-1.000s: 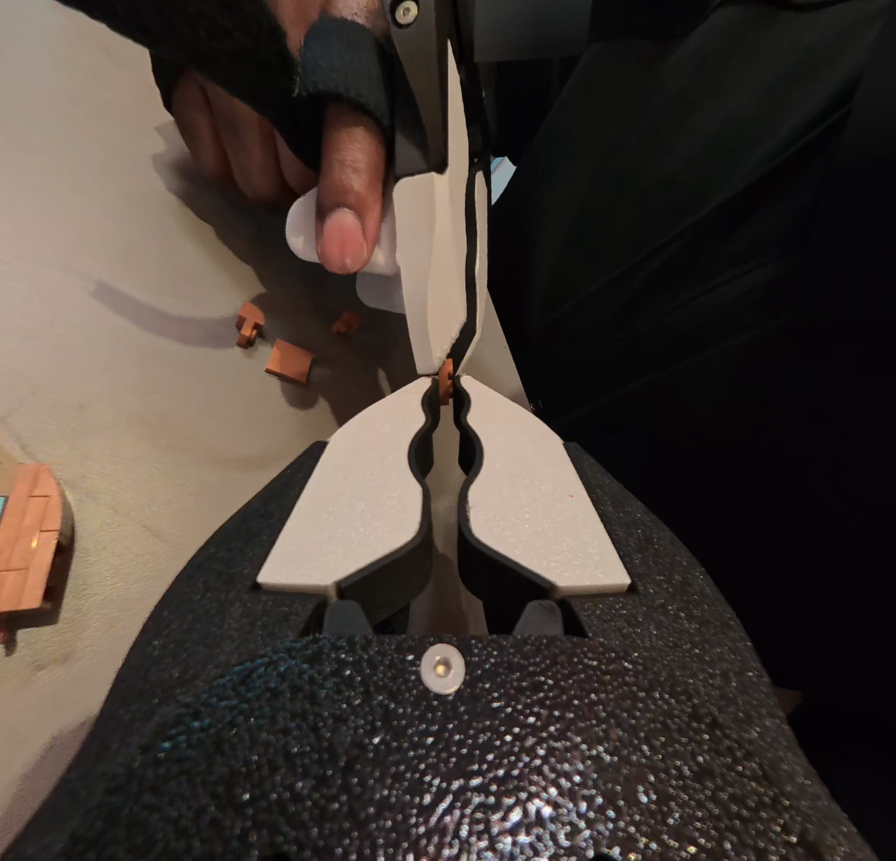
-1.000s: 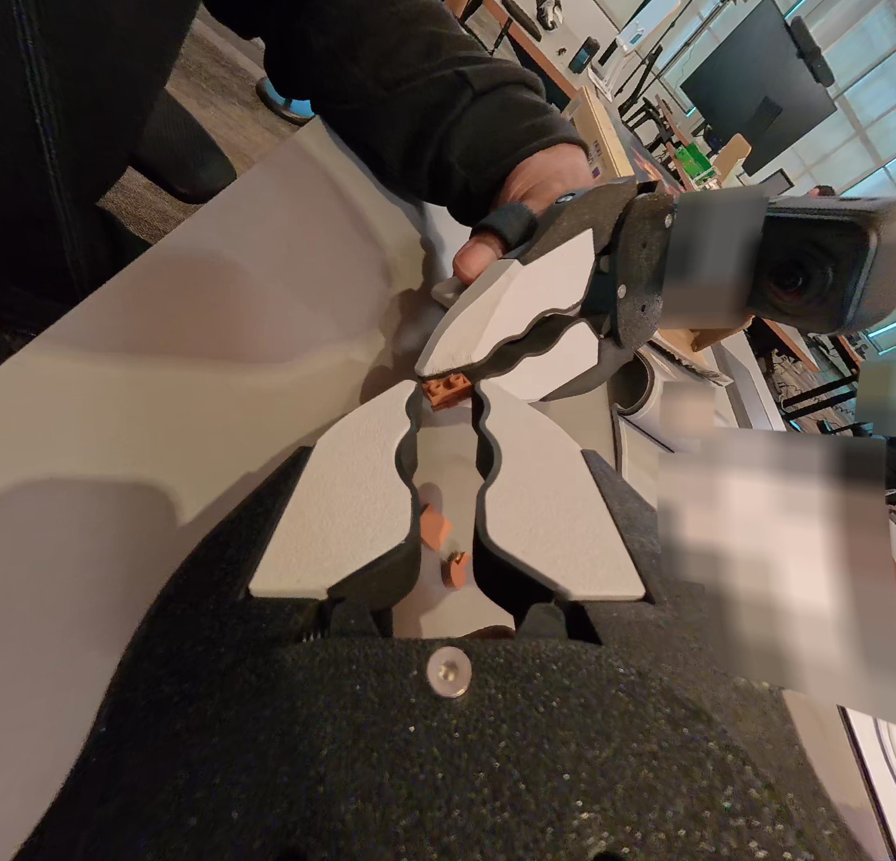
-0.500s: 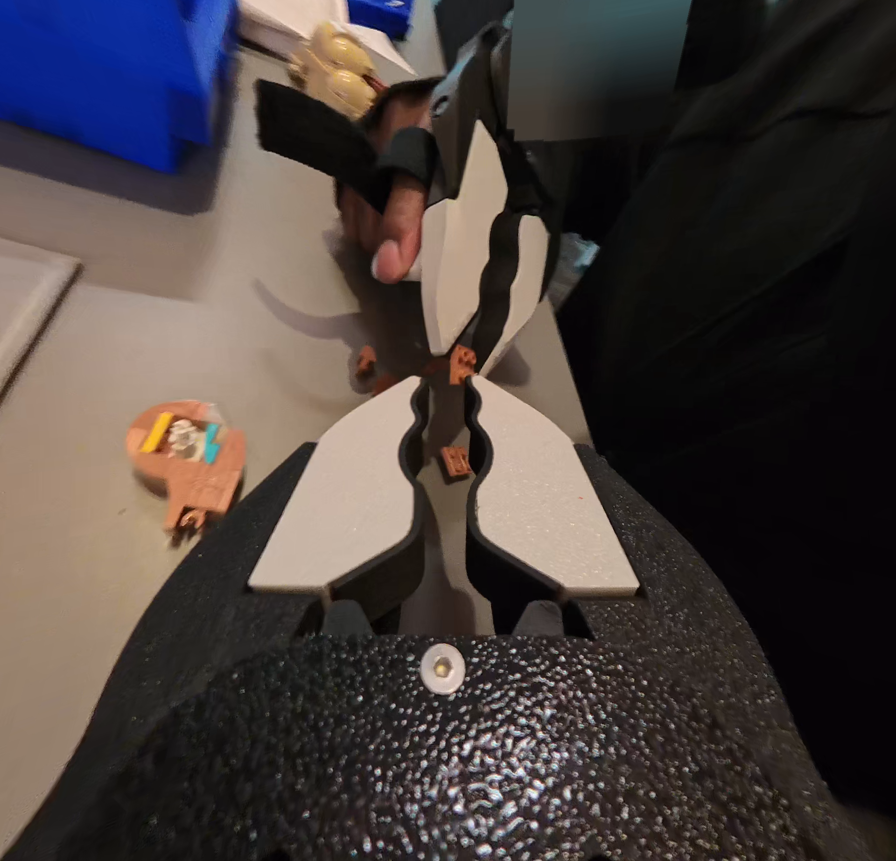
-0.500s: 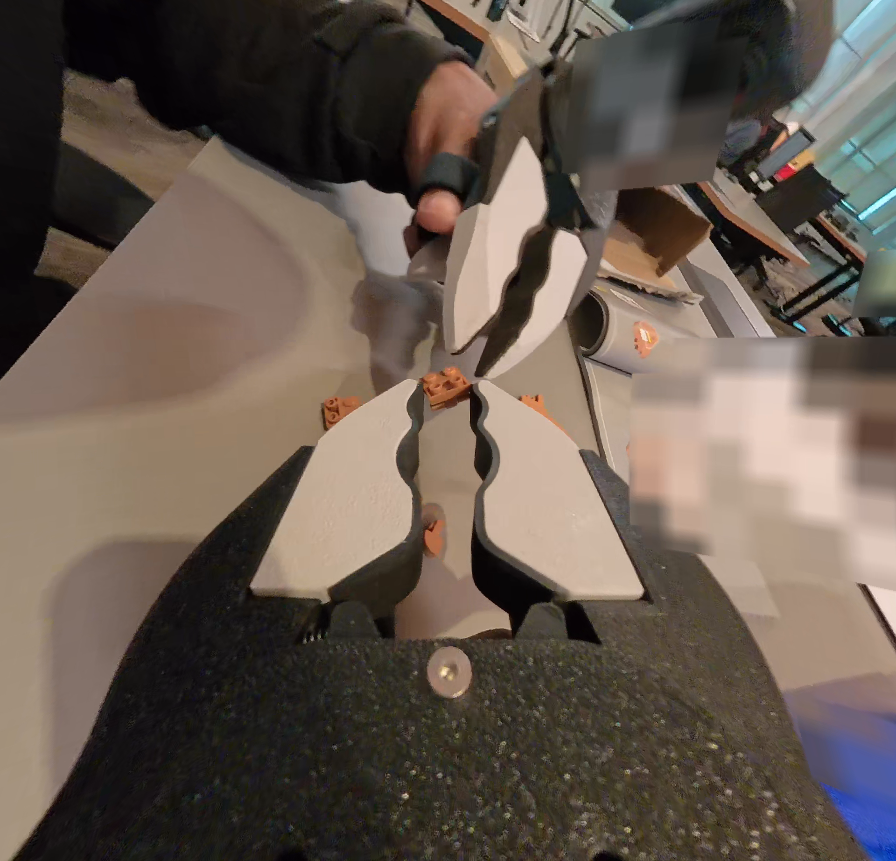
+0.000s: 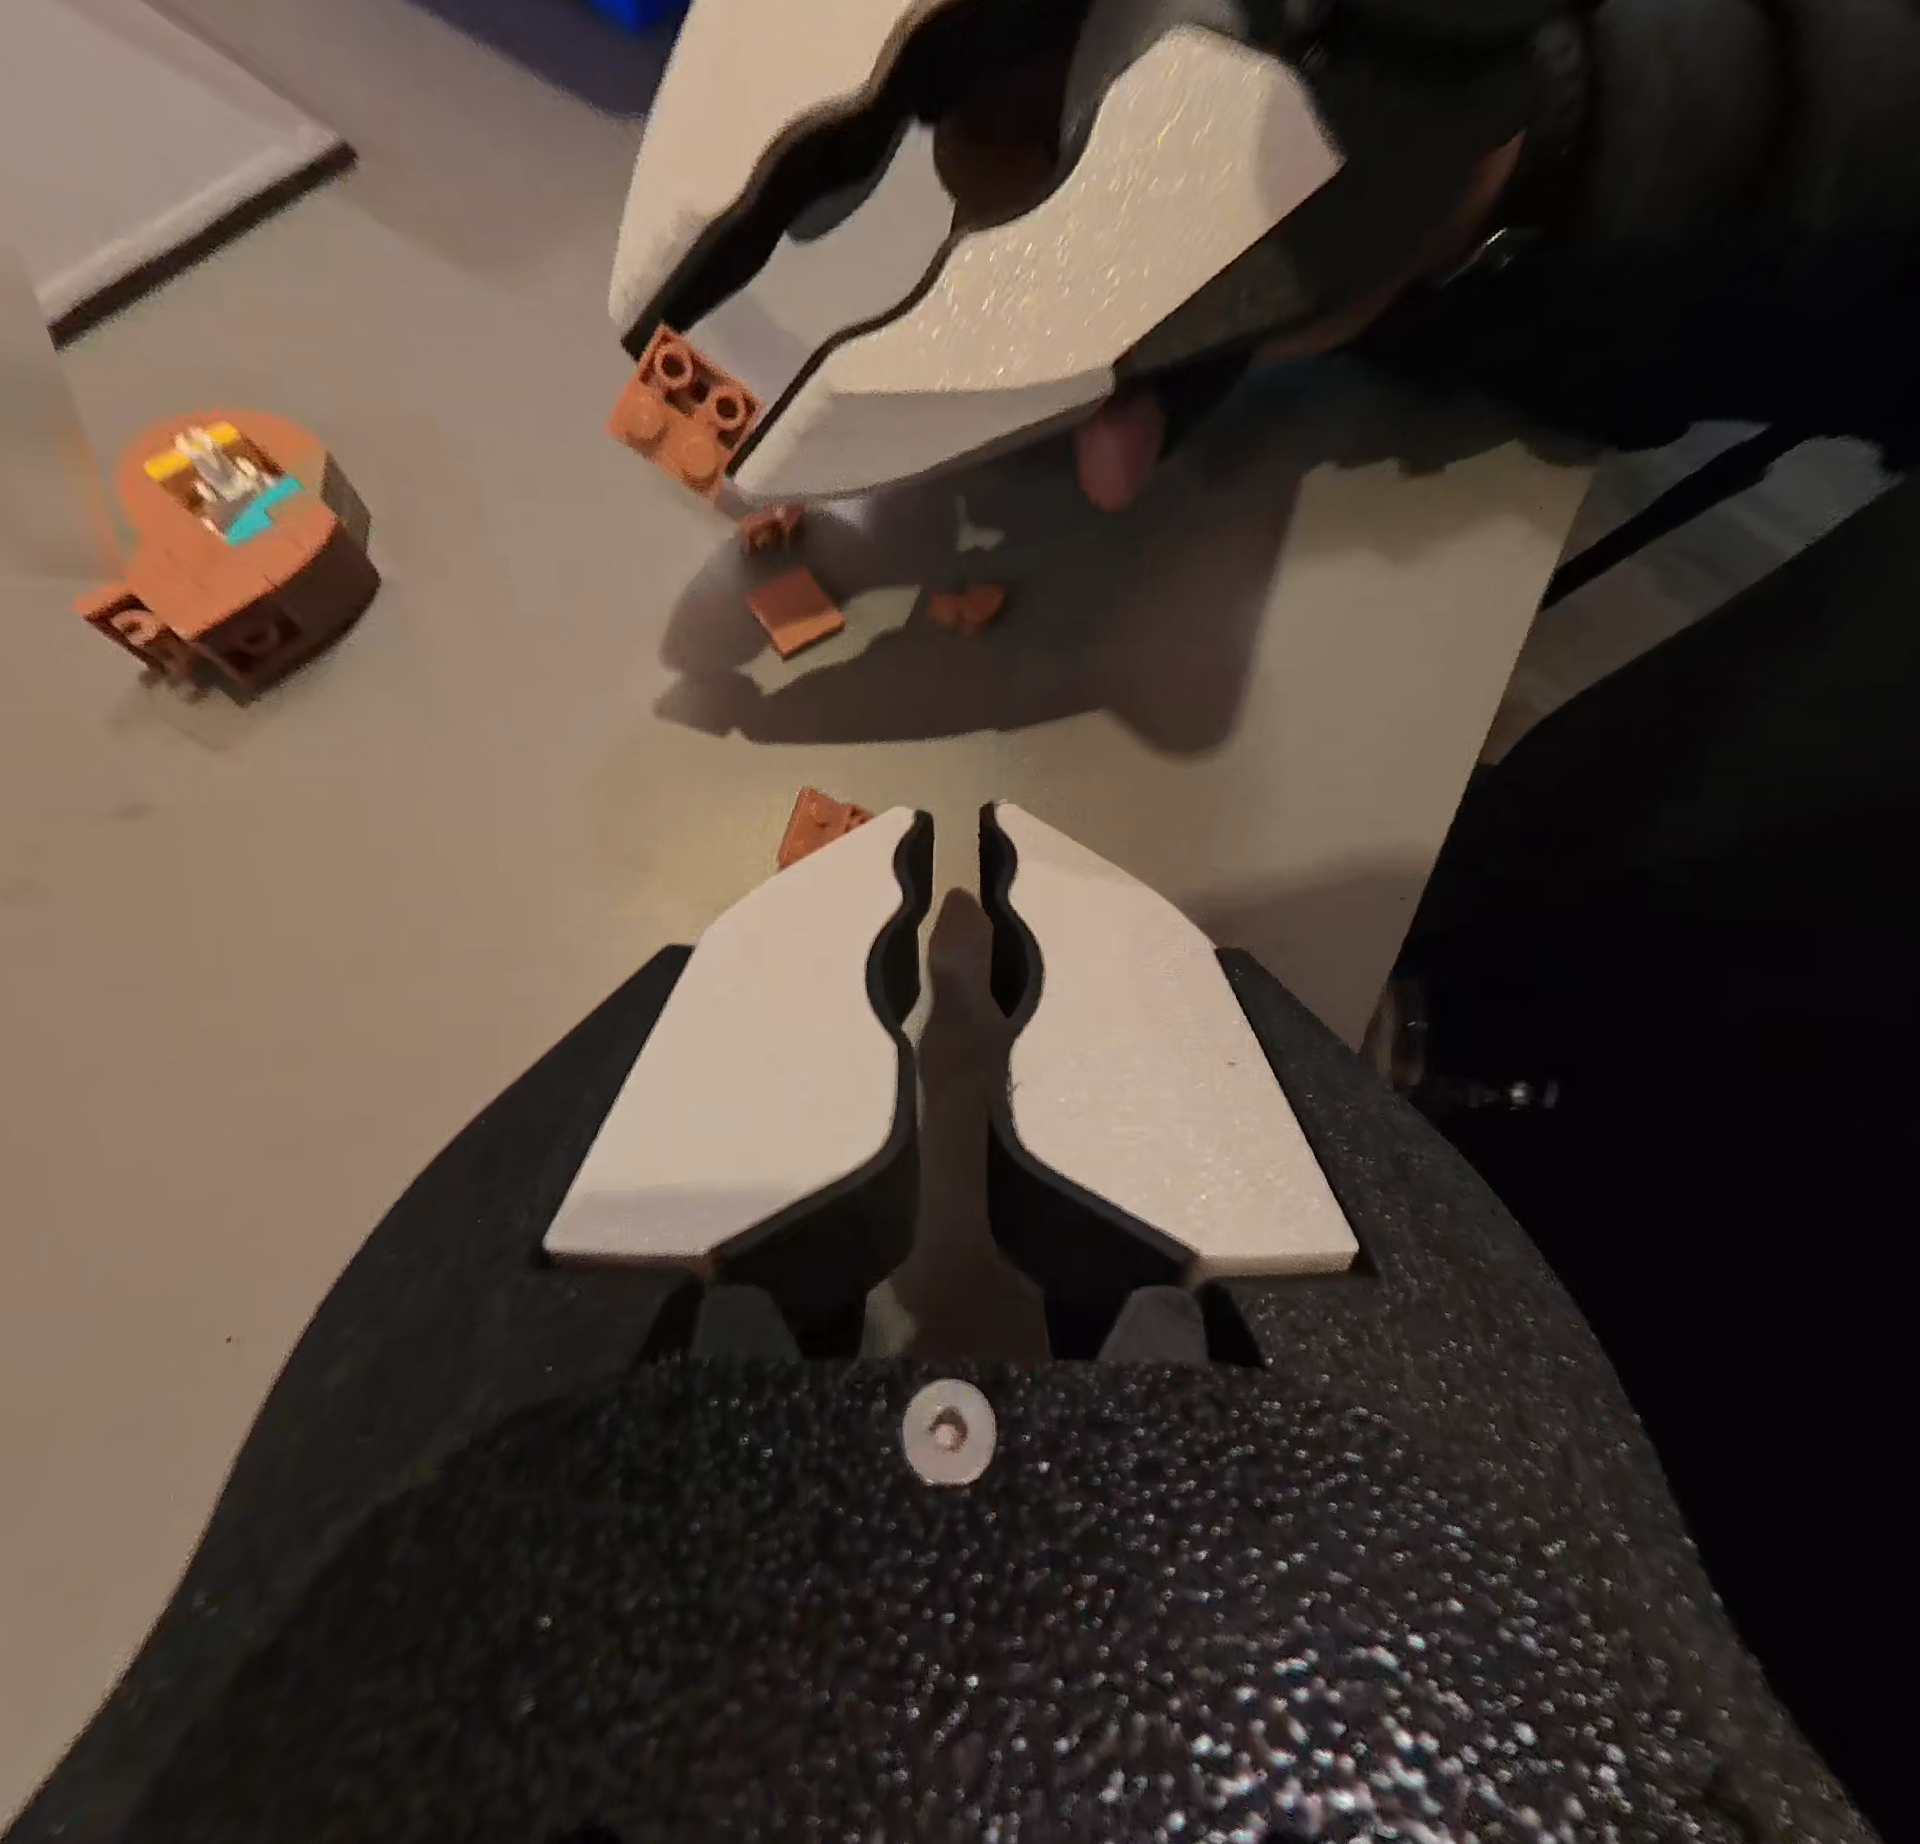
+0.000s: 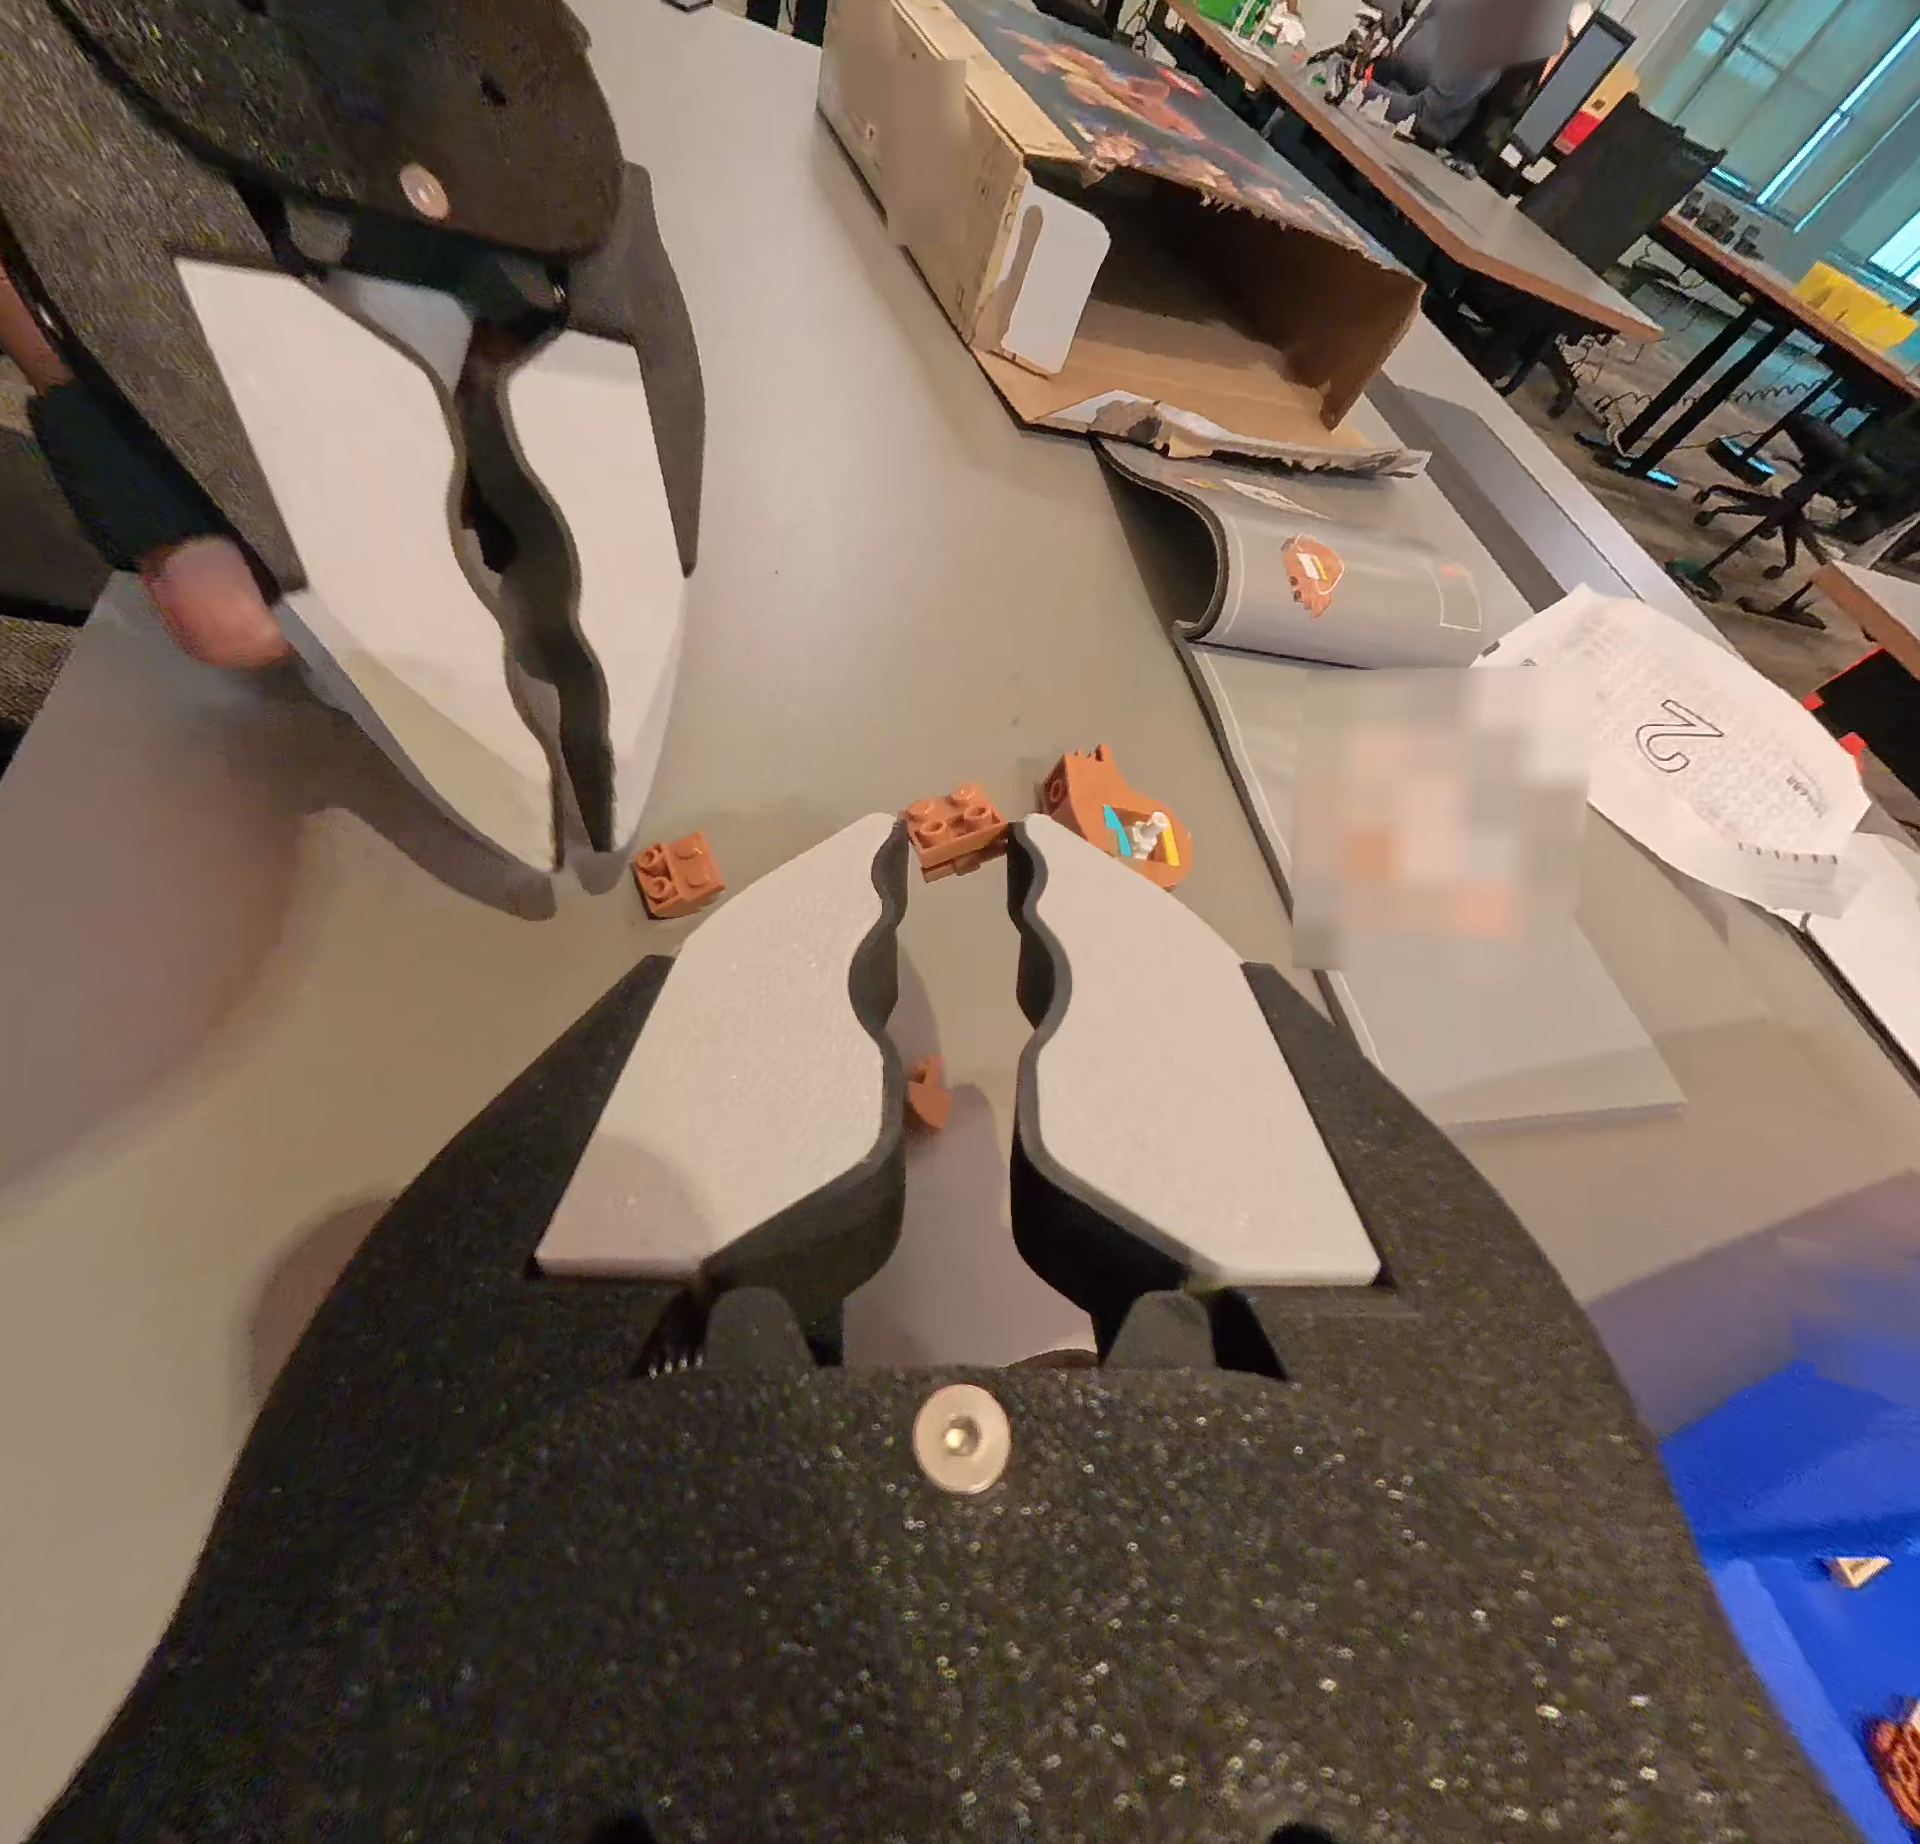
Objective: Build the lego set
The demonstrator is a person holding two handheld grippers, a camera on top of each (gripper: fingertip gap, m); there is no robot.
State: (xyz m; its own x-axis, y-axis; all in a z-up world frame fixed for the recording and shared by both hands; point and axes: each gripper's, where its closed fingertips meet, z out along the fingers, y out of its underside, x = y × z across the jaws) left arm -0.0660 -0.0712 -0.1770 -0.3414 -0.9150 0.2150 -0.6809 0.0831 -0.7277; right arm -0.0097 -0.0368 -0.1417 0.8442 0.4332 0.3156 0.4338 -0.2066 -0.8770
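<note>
Right tool tilted down over grey table, pinching small orange-brown studded toy brick at tips. Left tool at 10 o'clock, narrowly parted, bare. Second brick beside it. Right view alone shows torn cardboard box; left view, flat tile.

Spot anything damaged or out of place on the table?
Yes. The cardboard box lies on its side, its open end ragged and torn. Small brown bricks lie scattered loose on the table near the grippers.
</note>
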